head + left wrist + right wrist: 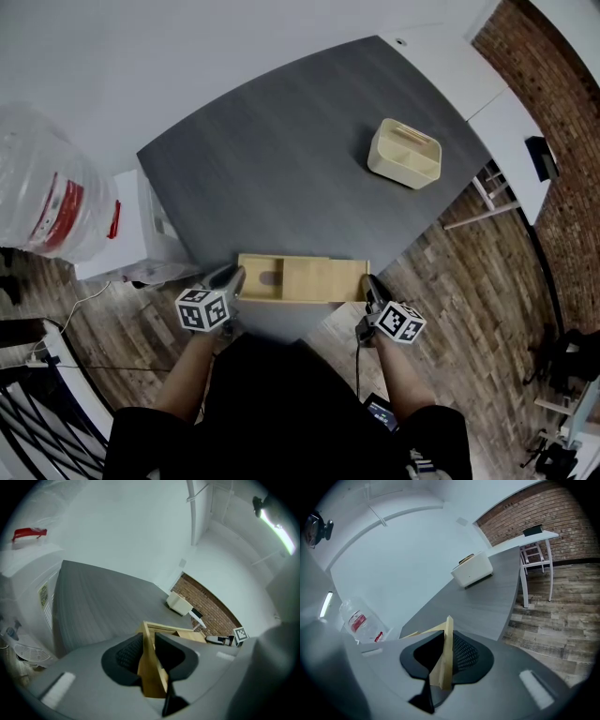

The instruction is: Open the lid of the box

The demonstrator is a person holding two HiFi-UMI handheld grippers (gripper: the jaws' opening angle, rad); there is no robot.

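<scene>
A long pale wooden box (309,279) lies along the near edge of the grey table (281,159). Its top has a darker left section with an oval notch and a lighter right section. My left gripper (234,279) is at the box's left end. In the left gripper view the box's end wall (152,672) stands between the pads, and both press on it. My right gripper (370,289) is at the right end. In the right gripper view a thin wooden edge of the box (446,658) sits pinched between the jaws. The right gripper's marker cube (240,633) shows past the box.
A cream open caddy (405,153) stands far right on the table, also seen as the caddy (178,603) and the caddy (472,571). A big water bottle (47,192) and a white cabinet (131,225) stand left. A white stool (534,555) stands beyond the table's right edge.
</scene>
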